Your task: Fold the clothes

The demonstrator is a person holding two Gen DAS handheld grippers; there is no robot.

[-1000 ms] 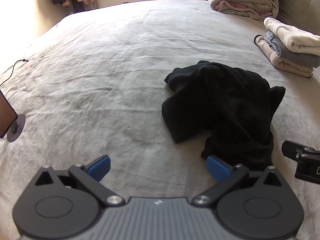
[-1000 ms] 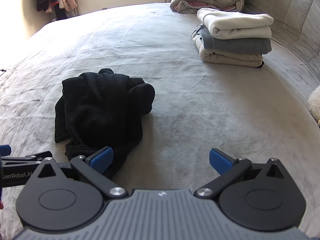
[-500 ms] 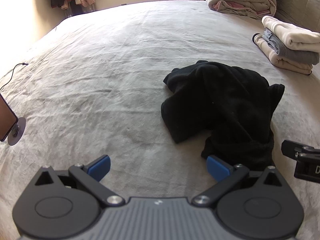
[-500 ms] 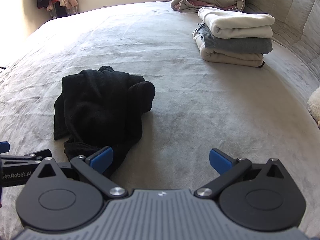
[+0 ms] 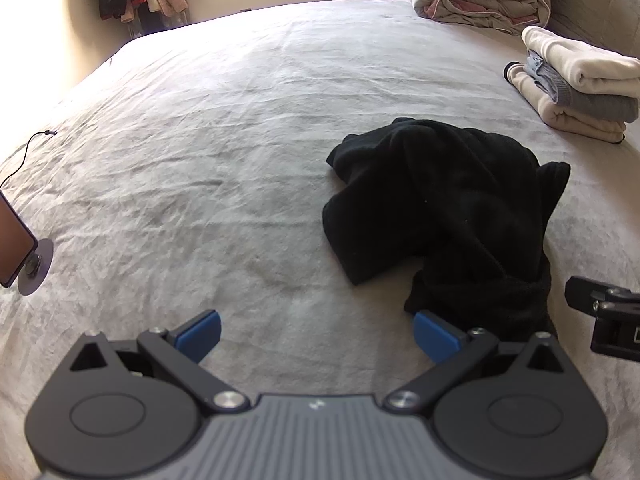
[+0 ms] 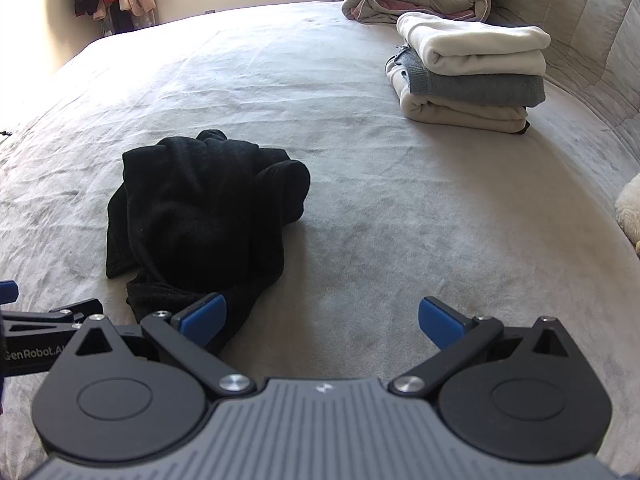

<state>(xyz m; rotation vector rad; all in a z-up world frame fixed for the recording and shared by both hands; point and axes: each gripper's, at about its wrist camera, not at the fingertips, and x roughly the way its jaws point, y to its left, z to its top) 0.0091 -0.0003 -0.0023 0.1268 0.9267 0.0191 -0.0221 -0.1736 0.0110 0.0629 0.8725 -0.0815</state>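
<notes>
Black garment (image 5: 448, 216) lies crumpled in a loose heap right of centre in the left wrist view, on the grey bedspread (image 5: 224, 152). In the upper right of the frame sits a stack of folded clothes (image 6: 472, 72), three neat pieces, so part of the job looks done while the black piece is left to fold. Left gripper (image 5: 316, 334) and right gripper (image 6: 322, 320) both stand spread wide, holding nothing, low in their frames near the heap's near edge.
</notes>
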